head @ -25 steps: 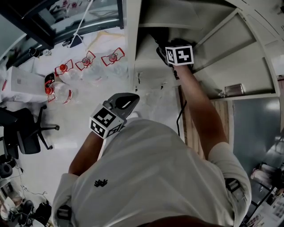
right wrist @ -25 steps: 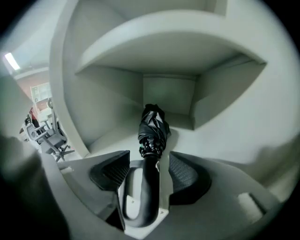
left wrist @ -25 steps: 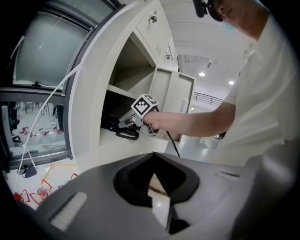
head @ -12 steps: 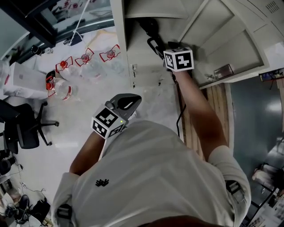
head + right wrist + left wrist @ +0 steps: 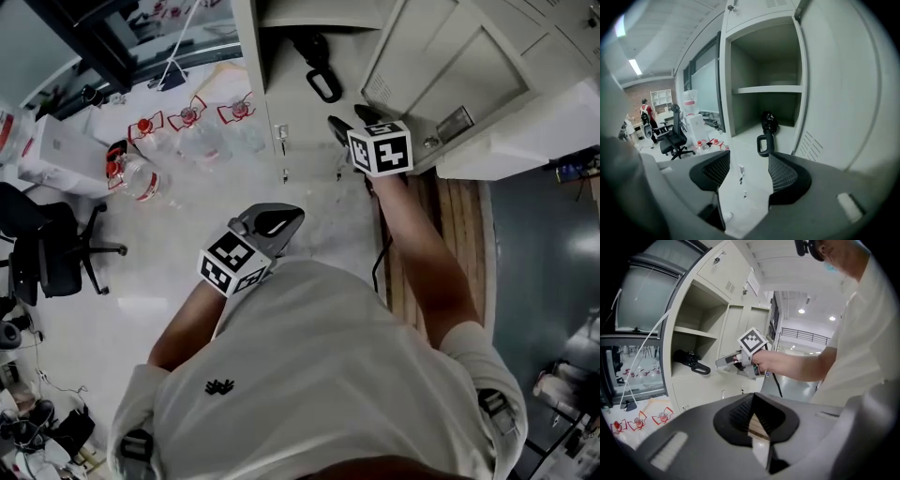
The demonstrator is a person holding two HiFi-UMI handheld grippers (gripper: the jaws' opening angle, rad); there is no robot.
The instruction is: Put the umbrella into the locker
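The black folded umbrella [image 5: 312, 52] lies on the floor of the open locker compartment [image 5: 281, 103], with its loop handle pointing out over the front edge. It also shows as the umbrella [image 5: 767, 123] straight ahead in the right gripper view, and as the umbrella [image 5: 688, 358] in the left gripper view. My right gripper [image 5: 349, 122] hangs just outside the locker, a short way from the handle, open and empty; seen from its own camera, the right gripper [image 5: 747, 169] has its jaws wide apart. My left gripper [image 5: 279, 221] is held low near my chest, shut on nothing.
The locker door [image 5: 450, 56] stands swung open at the right. Keys [image 5: 741, 177] hang from the shut compartment below. Water bottles [image 5: 141, 178] with red labels lie on the floor at left, near a black office chair [image 5: 47, 262]. A person stands far off in the room.
My right gripper has drawn back out of the locker and away from the umbrella, which stays on the compartment floor. The left gripper has barely moved.
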